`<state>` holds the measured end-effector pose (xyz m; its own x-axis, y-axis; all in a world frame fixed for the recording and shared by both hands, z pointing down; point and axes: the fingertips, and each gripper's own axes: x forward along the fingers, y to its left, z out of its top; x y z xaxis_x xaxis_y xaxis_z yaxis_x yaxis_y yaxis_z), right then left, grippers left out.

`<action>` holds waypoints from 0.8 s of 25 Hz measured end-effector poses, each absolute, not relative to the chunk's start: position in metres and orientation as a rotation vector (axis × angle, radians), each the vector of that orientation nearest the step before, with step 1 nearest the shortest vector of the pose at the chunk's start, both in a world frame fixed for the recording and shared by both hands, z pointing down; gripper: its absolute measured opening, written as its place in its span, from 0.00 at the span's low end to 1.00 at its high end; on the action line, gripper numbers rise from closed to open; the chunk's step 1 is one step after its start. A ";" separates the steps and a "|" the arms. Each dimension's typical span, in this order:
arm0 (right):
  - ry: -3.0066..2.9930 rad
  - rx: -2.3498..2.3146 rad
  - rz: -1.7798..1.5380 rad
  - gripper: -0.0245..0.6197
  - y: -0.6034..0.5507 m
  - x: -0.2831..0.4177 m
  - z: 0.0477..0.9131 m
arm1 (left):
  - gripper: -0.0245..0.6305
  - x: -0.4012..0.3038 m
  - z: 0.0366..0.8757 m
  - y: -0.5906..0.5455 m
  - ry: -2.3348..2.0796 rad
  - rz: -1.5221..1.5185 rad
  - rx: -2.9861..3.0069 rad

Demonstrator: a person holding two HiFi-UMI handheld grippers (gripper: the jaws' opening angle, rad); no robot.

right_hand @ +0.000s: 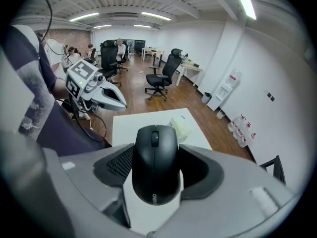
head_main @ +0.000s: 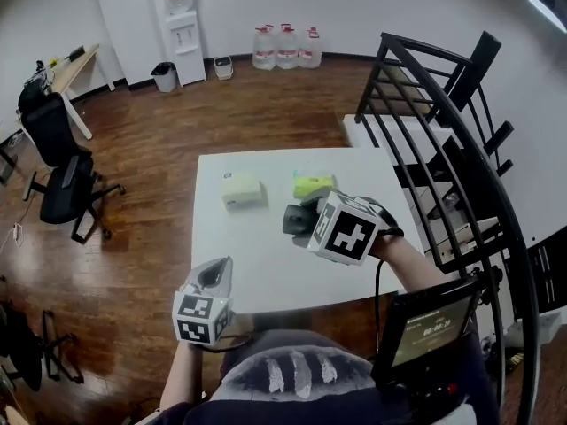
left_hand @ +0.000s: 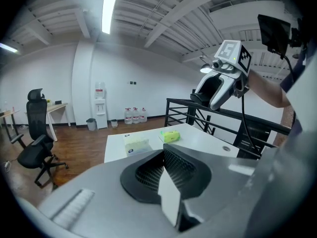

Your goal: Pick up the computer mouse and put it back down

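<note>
Right gripper view: black mouse (right_hand: 155, 162) clamped between the jaws of the right gripper (right_hand: 156, 168), scroll wheel pointing away from the camera.

Head view puts that gripper over the right half of the white table (head_main: 266, 264), near a green packet (head_main: 313, 184), with a cream packet (head_main: 241, 189) further left (tissue packs maybe, too small to say). Left gripper view shows the mouse held clear above the tabletop. Left gripper (head_main: 213, 274) hangs by the table's near edge, jaws pressed together with nothing in them.
</note>
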<state>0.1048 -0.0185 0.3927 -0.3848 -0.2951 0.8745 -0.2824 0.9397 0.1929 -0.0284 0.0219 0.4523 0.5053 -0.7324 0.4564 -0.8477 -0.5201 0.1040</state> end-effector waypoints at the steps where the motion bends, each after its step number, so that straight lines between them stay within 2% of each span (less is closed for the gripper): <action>1: -1.996 0.418 -0.015 0.49 -0.015 0.112 0.391 | 0.06 -0.020 0.452 0.028 -1.323 0.518 2.438; 4: -2.008 0.419 -0.020 0.49 -0.008 0.127 0.388 | 0.06 -0.001 0.452 0.048 -1.314 0.526 2.439; 11: -2.011 0.433 0.010 0.49 -0.017 0.132 0.401 | 0.06 -0.003 0.463 0.060 -1.347 0.538 2.395; 20: -1.927 0.554 0.116 0.49 -0.095 0.111 0.449 | 0.06 -0.048 0.490 0.018 -1.309 0.516 2.382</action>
